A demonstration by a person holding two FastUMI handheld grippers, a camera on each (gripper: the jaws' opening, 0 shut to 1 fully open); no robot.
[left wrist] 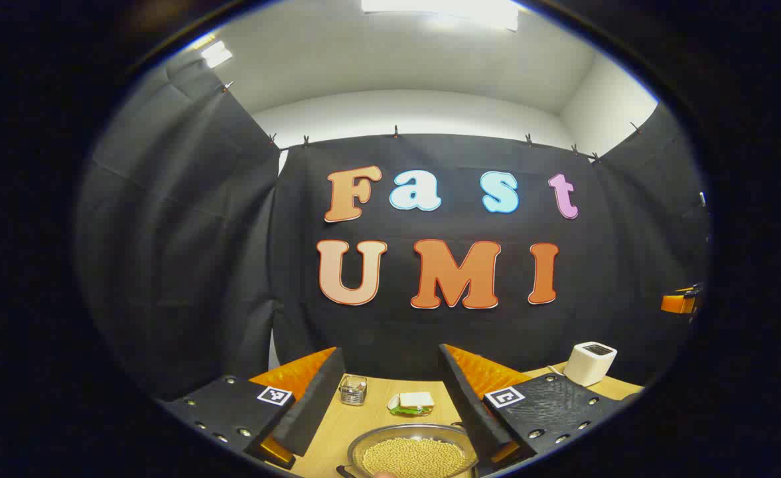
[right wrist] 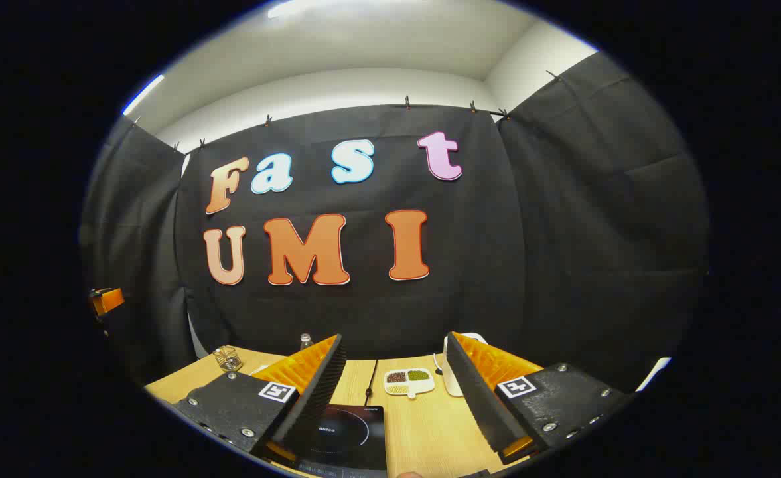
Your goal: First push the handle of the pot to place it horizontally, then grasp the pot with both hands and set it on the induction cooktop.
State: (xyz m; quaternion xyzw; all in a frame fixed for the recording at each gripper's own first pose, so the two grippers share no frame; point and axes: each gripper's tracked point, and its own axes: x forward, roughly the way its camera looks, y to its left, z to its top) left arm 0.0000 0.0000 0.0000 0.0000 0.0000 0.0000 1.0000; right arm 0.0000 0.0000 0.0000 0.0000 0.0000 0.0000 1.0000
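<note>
In the left gripper view a metal pot (left wrist: 414, 453) full of small yellow beans sits on the wooden table at the bottom edge, with a bit of its dark handle (left wrist: 344, 472) at its lower left. My left gripper (left wrist: 390, 398) is open above and behind the pot, touching nothing. In the right gripper view the black induction cooktop (right wrist: 347, 435) lies on the table at the bottom, partly behind the left finger. My right gripper (right wrist: 393, 385) is open over the table, holding nothing.
Left gripper view: a small glass jar (left wrist: 353, 390), a sandwich on a plate (left wrist: 413, 403) and a white boxy appliance (left wrist: 590, 362) stand further back. Right gripper view: a white divided dish of beans (right wrist: 408, 380), a white object (right wrist: 452, 378), a wire holder (right wrist: 228, 358) and a bottle top (right wrist: 305, 340).
</note>
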